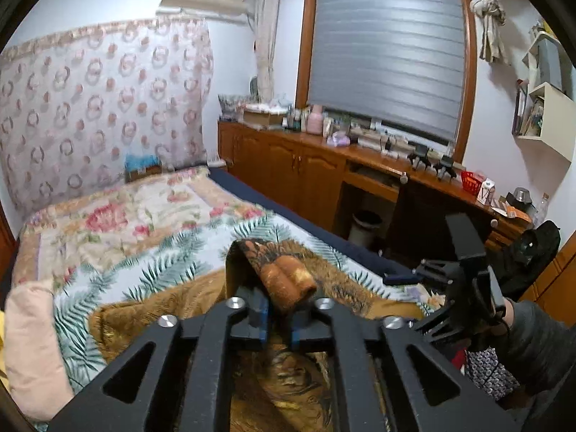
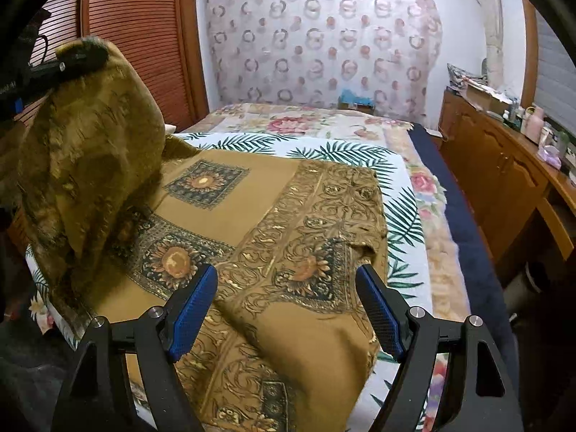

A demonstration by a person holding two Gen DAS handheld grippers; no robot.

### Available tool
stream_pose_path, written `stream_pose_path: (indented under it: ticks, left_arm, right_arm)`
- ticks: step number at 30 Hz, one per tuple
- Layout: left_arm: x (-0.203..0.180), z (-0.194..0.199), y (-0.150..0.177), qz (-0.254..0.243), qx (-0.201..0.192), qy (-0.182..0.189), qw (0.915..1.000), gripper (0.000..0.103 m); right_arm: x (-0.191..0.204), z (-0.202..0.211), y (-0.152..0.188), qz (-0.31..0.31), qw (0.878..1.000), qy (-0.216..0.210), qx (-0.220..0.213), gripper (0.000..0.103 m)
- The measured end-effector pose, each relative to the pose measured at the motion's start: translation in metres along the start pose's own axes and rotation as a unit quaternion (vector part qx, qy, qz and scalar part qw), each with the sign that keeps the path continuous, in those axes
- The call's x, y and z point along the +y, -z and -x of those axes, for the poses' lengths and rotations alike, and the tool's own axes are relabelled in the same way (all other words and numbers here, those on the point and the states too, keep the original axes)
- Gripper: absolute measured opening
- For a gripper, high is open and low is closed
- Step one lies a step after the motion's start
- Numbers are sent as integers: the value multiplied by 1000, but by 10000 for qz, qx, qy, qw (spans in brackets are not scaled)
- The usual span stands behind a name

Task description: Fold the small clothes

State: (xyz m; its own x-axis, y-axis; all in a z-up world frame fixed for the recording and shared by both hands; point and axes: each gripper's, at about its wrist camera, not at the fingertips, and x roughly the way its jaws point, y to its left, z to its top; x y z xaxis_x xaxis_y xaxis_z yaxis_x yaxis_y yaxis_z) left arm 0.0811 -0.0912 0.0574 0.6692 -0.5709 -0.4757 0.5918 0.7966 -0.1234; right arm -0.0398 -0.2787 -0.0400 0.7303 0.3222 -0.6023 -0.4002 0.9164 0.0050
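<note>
Left gripper clamps a raised fold of the ochre sunflower-print cloth; right gripper hovers spread wide, holding nothing.

In the right wrist view the cloth lies flat on the bed, its lifted corner at 10 o'clock. Only the left wrist view shows the window blind at 1 o'clock and the pinched fold close up.

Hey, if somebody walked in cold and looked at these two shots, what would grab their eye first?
Probably the mustard-brown sunflower scarf, spread across the palm-leaf sheet on the bed. Its left part is lifted into a tall drape, pinched in the left tool, whose fingers are shut on the fabric. The right tool hovers open over the scarf's near end, blue pads spread wide.
</note>
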Motion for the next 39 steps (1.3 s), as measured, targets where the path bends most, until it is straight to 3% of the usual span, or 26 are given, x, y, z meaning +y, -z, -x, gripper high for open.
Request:
stream_pose_path:
  ticks: [2,6,8,9,20,30,33,35,37,39]
  left_arm:
    - [1,-3,7,31,76,12,10000,40]
    - [4,-4,18,50,222,-80,9997,56]
    - [8,-2,25,100,240,-139,9996,73]
    - [13,0,30,154,241,-173,9994,75]
    - [64,10,77,705,384,-939,9923,77]
    - [99,21,106,1113,454,-1300,9842,77]
    - [104,21,111,1152,483,-1374,9826,77]
    - [107,22,115,1182,498,-1390,9820,77]
    - [109,22,116,1221,500,-1396,9814,77]
    - [109,23,117,1236,493,-1394,9813,77]
  right_arm:
    - [-1,-2,1,-18,10000,3,16,81]
    - [-6,-2,-1,-41,10000,-37,19,81]
    - [-4,-3,-4,-49,10000,-72,-10,81]
    - [-4,-2,-7,-46,9999,-93,-23,81]
    - [12,-51,-39,311,9988,-325,173,81]
    - [23,-130,-62,686,9917,-513,963,79]
    - [27,-143,-64,745,9893,-610,1092,62]
    - [31,-146,-65,829,9883,-677,1088,33]
    - [35,-143,-65,939,9886,-626,998,17]
    - [36,-135,-66,958,9904,-565,819,10]
